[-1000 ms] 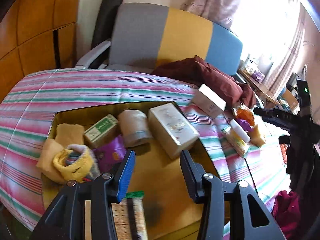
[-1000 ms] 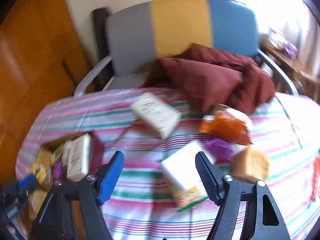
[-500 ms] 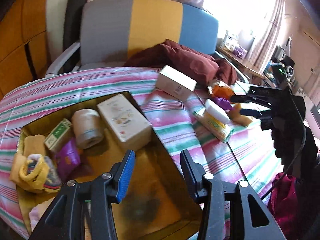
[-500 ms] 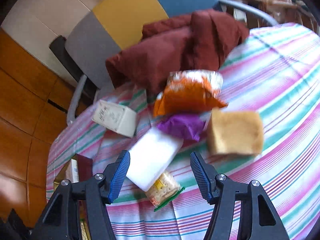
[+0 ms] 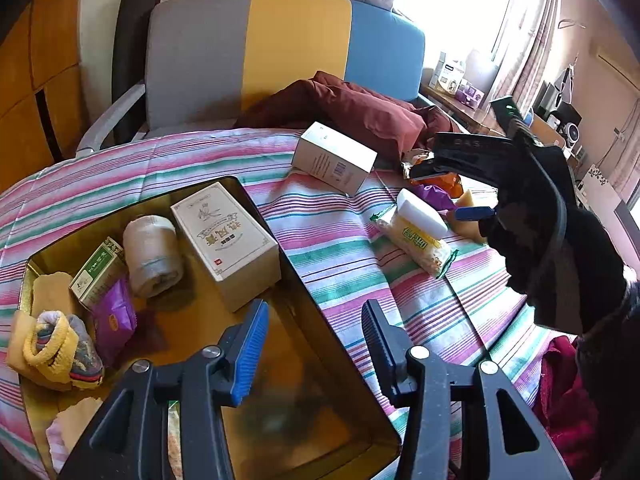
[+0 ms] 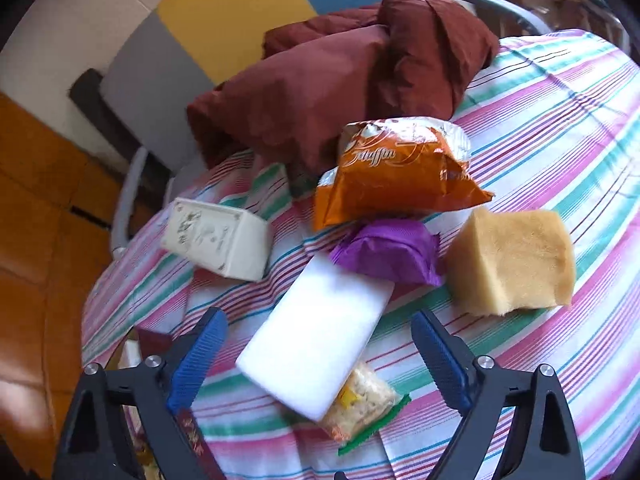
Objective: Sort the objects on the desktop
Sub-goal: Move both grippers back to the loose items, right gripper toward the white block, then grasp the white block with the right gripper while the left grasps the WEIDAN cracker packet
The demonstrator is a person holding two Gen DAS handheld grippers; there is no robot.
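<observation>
My right gripper [image 6: 320, 354] is open and empty, low over a white foam block [image 6: 316, 336] that lies on a cracker packet [image 6: 360, 404]. Beyond it lie a purple packet [image 6: 388, 250], an orange muffin bag [image 6: 392, 176], a yellow sponge [image 6: 512, 262] and a cream box [image 6: 218, 238]. My left gripper [image 5: 314, 344] is open and empty above the right edge of the gold tray [image 5: 328, 408]. The tray holds a cream box [image 5: 226, 240], a tape roll [image 5: 152, 254], a green box [image 5: 98, 266], a purple packet [image 5: 114, 318] and socks [image 5: 60, 350]. The right gripper [image 5: 472, 184] also shows at right in the left wrist view.
A striped cloth [image 5: 344, 248] covers the round table. A dark red garment [image 6: 340, 80] hangs from the grey, yellow and blue chair [image 5: 280, 52] onto the table's far edge. A wooden cabinet [image 5: 28, 80] stands at left. A red cloth [image 5: 560, 384] lies low at right.
My right gripper has moved forward and down close over the white block. My left gripper has swung right, from over the tray's middle toward its right edge.
</observation>
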